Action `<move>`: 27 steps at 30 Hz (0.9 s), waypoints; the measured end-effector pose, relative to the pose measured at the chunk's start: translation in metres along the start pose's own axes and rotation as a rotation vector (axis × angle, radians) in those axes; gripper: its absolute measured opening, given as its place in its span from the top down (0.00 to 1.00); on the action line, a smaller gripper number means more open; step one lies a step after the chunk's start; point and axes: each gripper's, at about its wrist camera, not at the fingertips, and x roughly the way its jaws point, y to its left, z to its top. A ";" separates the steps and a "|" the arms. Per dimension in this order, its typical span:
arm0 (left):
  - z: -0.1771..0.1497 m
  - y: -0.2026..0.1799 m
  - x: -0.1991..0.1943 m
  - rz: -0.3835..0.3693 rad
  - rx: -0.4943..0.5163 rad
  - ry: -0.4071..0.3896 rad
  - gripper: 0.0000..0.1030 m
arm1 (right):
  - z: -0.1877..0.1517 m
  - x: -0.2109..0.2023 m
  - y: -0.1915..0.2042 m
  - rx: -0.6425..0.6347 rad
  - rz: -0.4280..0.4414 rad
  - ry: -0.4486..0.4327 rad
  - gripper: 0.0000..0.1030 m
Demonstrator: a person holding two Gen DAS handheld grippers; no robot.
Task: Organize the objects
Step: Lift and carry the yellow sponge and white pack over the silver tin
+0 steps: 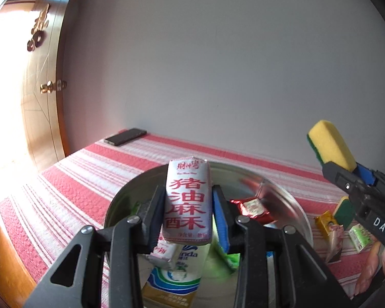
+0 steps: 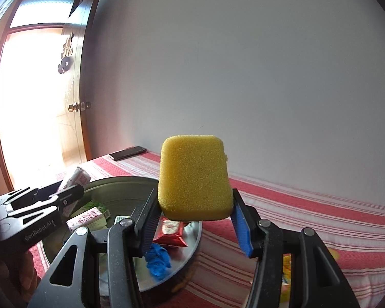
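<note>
My left gripper [image 1: 188, 208] is shut on a white snack packet with red characters [image 1: 188, 200], held upright over a round metal basin [image 1: 131, 187]. In the basin lie a red wrapper [image 1: 254, 209], a toothpaste box [image 1: 177, 277] and a green packet [image 1: 227, 255]. My right gripper [image 2: 193, 214] is shut on a yellow sponge with a green back [image 2: 193, 177], held above the basin's [image 2: 192, 233] right rim. Seen from the left wrist view, that sponge [image 1: 329, 145] sticks up at the right. The right wrist view catches the left gripper [image 2: 64, 195] with its packet [image 2: 75, 177] at the left.
A red-and-white striped cloth [image 1: 77, 179] covers the table, which stands against a plain wall. A dark phone [image 1: 125, 136] lies at the far corner. More small packets [image 1: 331, 228] and another sponge [image 1: 344, 211] lie right of the basin. A wooden door [image 1: 43, 89] stands at the left.
</note>
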 end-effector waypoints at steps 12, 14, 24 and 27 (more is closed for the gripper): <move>-0.008 0.005 0.010 0.039 0.024 0.061 0.66 | -0.015 0.044 0.029 -0.036 0.034 0.090 0.47; -0.009 0.006 0.013 0.045 0.027 0.071 0.66 | -0.018 0.048 0.032 -0.044 0.030 0.106 0.47; -0.017 -0.003 0.024 0.049 0.078 0.137 0.66 | -0.026 0.066 0.036 -0.051 0.030 0.153 0.47; -0.018 -0.005 0.025 0.060 0.094 0.146 0.66 | -0.029 0.069 0.036 -0.052 0.032 0.167 0.47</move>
